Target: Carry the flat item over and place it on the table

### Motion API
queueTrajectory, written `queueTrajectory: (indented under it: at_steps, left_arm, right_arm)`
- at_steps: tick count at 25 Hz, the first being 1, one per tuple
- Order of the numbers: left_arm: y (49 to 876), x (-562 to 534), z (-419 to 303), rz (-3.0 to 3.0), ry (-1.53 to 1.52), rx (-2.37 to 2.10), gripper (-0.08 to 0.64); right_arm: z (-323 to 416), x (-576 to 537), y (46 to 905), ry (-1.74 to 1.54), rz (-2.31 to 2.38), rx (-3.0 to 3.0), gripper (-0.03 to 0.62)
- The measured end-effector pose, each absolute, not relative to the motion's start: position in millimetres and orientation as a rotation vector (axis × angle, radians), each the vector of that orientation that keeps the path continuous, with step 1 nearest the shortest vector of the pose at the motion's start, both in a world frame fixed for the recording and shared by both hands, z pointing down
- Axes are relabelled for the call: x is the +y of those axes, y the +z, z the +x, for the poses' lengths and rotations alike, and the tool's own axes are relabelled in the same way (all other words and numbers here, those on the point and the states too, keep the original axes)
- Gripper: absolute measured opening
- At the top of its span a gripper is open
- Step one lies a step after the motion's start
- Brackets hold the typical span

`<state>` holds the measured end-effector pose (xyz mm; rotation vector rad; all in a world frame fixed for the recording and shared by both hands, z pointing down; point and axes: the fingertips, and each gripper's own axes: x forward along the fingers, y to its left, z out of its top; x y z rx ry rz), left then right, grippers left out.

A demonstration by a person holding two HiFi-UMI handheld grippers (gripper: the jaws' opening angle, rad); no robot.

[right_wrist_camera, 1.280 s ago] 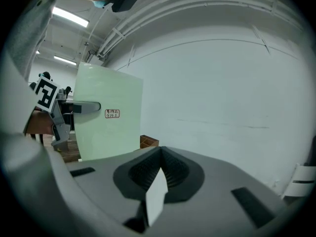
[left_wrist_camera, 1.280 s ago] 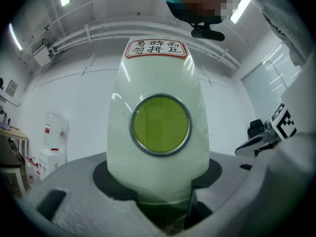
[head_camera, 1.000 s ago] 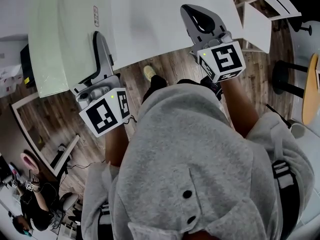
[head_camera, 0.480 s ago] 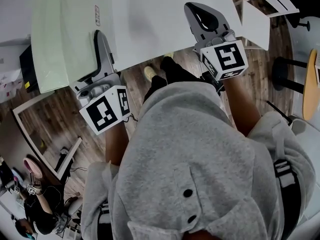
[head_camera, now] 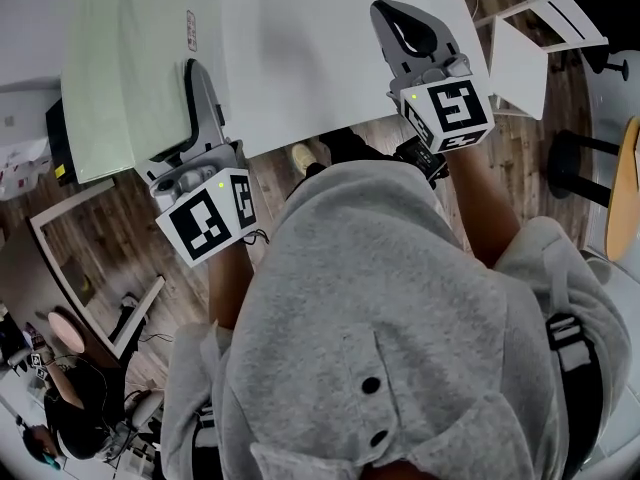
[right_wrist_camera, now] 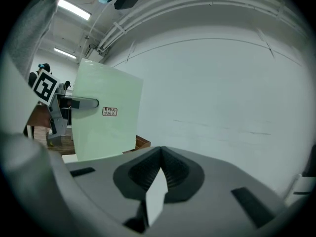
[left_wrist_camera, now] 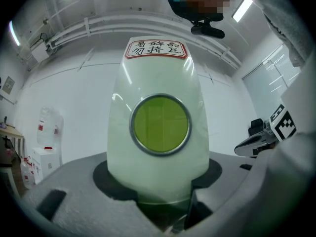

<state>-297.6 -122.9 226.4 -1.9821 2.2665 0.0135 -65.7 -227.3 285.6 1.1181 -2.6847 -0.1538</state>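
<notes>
The flat item is a pale green panel with a small red-framed sticker near its top. My left gripper is shut on its right edge, and the panel fills the space between the jaws in the left gripper view. The panel and the left gripper show at the left of the right gripper view. The white table lies just ahead. My right gripper hovers over its near right part, jaws together. A thin white sliver shows between them in the right gripper view; I cannot tell what it is.
White chair parts and a black stool stand right of the table. A white frame lies on the wooden floor at left, and a person is at the bottom left. A water jug stands far left.
The table's near edge has come closer to my body. Both grippers and the green panel have moved forward over it. My leg swung forward and back.
</notes>
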Motion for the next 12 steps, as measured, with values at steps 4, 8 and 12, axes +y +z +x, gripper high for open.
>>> queueTrajectory:
  at_steps: [4, 8, 12]
  left_arm:
    - [227, -148, -296, -1.972, 0.003, 2.276, 0.284]
    - [227, -176, -290, -1.976, -0.012, 2.267, 0.284]
    - [228, -199, -289, -1.981, -0.022, 2.262, 0.284]
  right_arm:
    - [-63, -250, 289, -0.153, 1.111, -2.694, 0.026]
    - [-59, -273, 293, -0.141, 1.108, -2.701, 0.026]
    - [-59, -292, 295, -0.136, 1.107, -2.702, 0.026]
